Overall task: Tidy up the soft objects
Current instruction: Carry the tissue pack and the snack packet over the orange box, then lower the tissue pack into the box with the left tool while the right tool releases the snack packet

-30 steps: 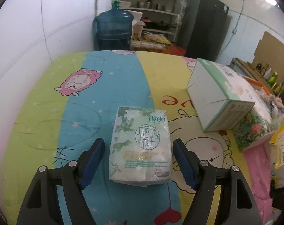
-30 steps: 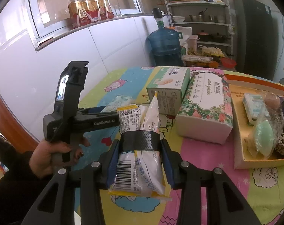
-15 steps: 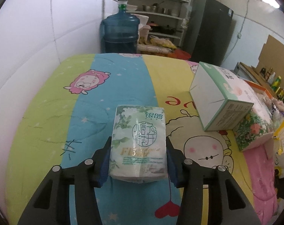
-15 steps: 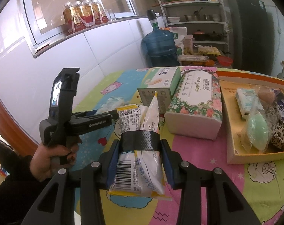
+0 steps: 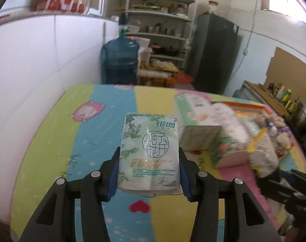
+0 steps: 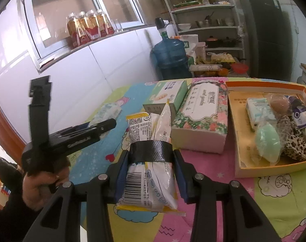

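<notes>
The left gripper (image 5: 149,173) is squeezing a soft green-and-white flowery tissue pack (image 5: 149,153), low in the middle. The right gripper (image 6: 150,173) is gripping a white-and-yellow plastic wipes packet (image 6: 150,161) above the colourful cartoon bench (image 6: 223,173).

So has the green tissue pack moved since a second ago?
Yes. The left tool closed on the green tissue pack and lifted it off the cartoon sheet; it now hangs above the red heart.
</notes>
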The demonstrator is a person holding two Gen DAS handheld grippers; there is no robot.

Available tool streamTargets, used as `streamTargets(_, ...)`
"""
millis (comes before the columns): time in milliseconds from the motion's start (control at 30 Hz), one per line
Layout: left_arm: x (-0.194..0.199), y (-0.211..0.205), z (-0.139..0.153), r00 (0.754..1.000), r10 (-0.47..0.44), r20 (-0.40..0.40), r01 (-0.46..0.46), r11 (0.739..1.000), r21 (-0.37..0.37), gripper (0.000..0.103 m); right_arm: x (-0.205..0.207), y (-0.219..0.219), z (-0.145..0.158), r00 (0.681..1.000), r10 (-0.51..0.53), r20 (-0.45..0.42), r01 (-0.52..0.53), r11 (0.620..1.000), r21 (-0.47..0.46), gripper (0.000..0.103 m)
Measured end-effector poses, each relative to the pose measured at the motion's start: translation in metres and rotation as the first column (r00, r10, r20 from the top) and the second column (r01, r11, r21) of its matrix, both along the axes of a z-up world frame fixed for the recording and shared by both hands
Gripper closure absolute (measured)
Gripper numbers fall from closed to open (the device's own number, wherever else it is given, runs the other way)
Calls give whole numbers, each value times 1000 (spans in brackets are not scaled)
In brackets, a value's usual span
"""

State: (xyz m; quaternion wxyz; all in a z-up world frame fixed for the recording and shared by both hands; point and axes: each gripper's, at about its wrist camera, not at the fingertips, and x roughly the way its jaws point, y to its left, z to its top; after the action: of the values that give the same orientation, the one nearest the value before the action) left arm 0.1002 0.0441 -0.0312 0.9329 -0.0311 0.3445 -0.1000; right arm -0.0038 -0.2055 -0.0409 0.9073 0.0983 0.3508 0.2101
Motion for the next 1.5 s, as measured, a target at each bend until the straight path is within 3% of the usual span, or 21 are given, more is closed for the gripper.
streamTargets(367,-23,-73,34,989,-124,75,128,990,-54,51,-12,-66,16,987,-141,70,140,990,22,60)
streamTargets(800,-20,-180,49,961,-259,99,266,962,-61,51,-18,-167,23,933,-343,110,342,939,36,60)
streamTargets(1133,1,-244,41,948,-311,65,315,947,-55,51,0,-216,29,911,-384,149,388,922,6,60)
streamTargets(1500,28,-300,12,943,-334,8,334,943,-16,51,44,-253,28,913,-381,143,388,921,-23,60)
